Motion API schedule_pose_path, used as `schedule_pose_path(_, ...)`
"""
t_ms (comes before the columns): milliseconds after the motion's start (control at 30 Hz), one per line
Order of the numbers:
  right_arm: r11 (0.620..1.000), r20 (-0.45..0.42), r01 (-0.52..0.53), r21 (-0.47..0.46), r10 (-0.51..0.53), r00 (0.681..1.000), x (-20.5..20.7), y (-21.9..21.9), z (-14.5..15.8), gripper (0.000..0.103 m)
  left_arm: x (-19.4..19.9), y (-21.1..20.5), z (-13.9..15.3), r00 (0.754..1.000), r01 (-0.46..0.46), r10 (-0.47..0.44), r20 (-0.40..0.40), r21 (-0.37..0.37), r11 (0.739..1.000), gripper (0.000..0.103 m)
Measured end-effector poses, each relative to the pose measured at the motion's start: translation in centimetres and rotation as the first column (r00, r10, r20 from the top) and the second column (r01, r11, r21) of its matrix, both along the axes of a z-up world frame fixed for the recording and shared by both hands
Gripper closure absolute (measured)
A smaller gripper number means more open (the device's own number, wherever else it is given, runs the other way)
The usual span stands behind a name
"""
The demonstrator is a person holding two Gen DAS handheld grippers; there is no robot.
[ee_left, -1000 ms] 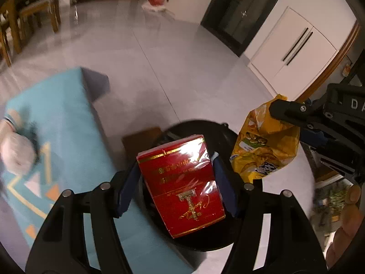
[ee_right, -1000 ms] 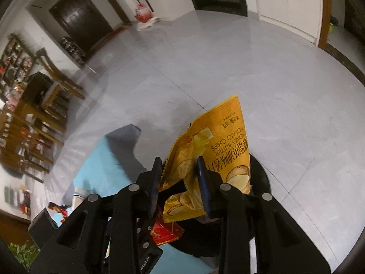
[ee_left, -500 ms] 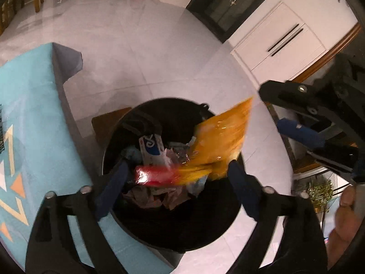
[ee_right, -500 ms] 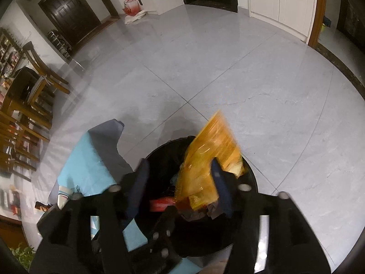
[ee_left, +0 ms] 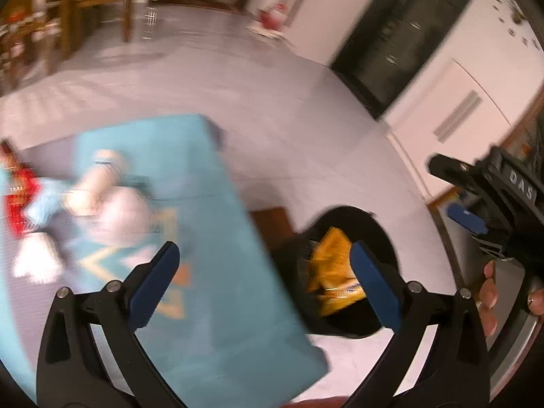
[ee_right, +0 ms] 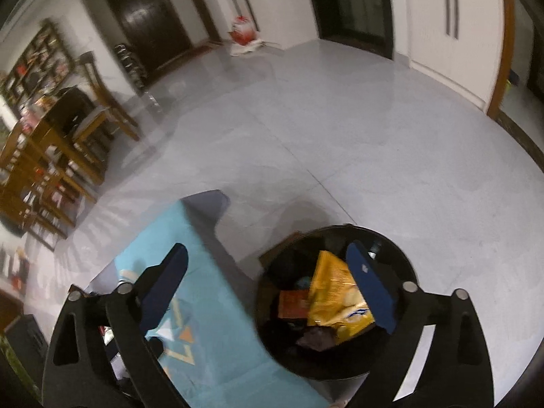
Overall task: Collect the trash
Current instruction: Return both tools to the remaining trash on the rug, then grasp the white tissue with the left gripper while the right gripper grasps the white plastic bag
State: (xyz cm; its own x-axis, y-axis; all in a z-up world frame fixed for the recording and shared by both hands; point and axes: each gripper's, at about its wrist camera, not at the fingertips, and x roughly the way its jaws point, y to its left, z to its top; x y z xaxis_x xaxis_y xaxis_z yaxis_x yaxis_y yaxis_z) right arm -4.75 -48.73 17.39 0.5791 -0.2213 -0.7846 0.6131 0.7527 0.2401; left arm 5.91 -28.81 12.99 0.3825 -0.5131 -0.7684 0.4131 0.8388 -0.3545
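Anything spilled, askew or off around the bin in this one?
Nothing stands out. The yellow chip bag and red box lie inside the black bin, none over the rim. Both grippers, left and right, are open and empty. The left view is motion-blurred.

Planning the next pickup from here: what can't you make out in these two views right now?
- Left wrist view: trash left on the teal table is motion-blurred; white and red items unidentifiable.
- Right wrist view: the right gripper covers the near tabletop.
- Black bin: under the yellow chip bag, lower contents are dark.
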Motion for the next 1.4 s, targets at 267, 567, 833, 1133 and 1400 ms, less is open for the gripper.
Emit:
schedule_pose_path(267,0.978,0.08,-0.194,-0.075,0.2,0.976,2.8,6.7,1.6,0.003,0.5,12.3,2.8,0.983,-0.179,0.176,0.061,0.06,0.982,0.003)
schedule_pose_path(567,0.919,0.063,-0.382,-0.101,0.389,0.919,7.0,14.2,0.3,0.003,2.4,23.0,1.1,0.932,-0.361,0.359,0.054,0.048,0.931,0.003)
schedule_pose_path(833,0.879,-0.007,-0.477,0.026,0.477,0.879,11.4,19.3,-4.2,0.004,5.6,24.2,-5.4,0.925,-0.365,0.375,-0.069,0.121,0.923,0.003)
schedule_pose_path(1133,0.891,-0.208,-0.44,0.112,0.453,0.867,15.4,19.2,-10.6,0.047,7.4,23.0,-9.7,0.902,-0.368,0.38,-0.207,0.094,0.925,0.023)
schedule_pose_path(1400,0.885,-0.298,-0.442,0.148,0.466,0.833,17.4,19.8,-14.1,0.047,8.4,21.6,-12.1,0.887,-0.362,0.369,-0.277,0.077,0.929,0.027)
